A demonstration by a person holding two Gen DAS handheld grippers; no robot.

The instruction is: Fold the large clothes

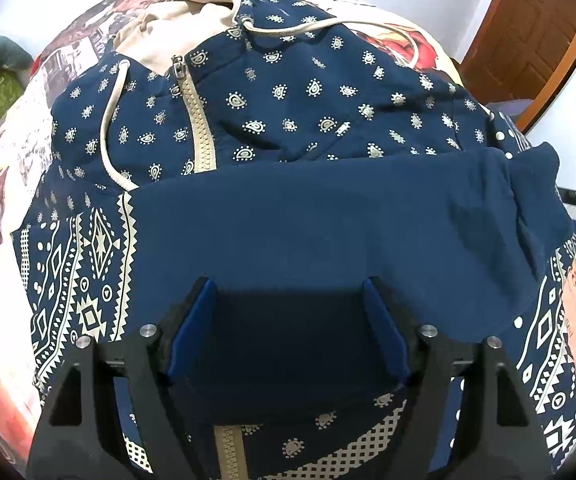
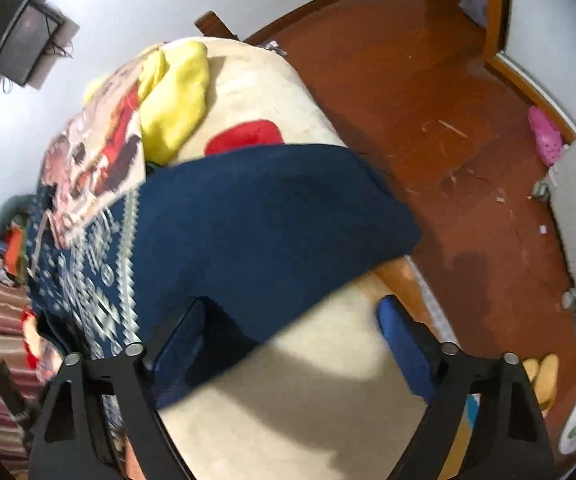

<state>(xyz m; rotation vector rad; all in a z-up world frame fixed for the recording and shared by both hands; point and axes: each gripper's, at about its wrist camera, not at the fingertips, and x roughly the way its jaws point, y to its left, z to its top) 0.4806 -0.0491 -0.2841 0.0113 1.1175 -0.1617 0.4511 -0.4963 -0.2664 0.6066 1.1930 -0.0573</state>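
Left wrist view shows the hoodie (image 1: pixel 272 92), navy with a cream paisley print, lying zipped on the bed (image 1: pixel 8 264) with its hood at the far end. A plain navy panel, the inside of the cloth, is folded up across the middle of the hoodie. The left gripper (image 1: pixel 290 332) hangs over the near edge of this folded part; its fingers (image 1: pixel 190 328) stand wide apart and I see no cloth pinched between them, so the grip is released.

Right wrist view is blurred. The right gripper (image 2: pixel 292 340) is at the side of the same navy panel, above the cream bed cover, and its fingers (image 2: pixel 404 344) are also spread wide with nothing held.

I judge that one fold is laid and the next one must be prepared. To do it well, both grippers should take the cloth at matching points on the same edge, pinch through all the layers, and lift together. The right side of the panel looks bunched near the bed edge, so it may need smoothing first.
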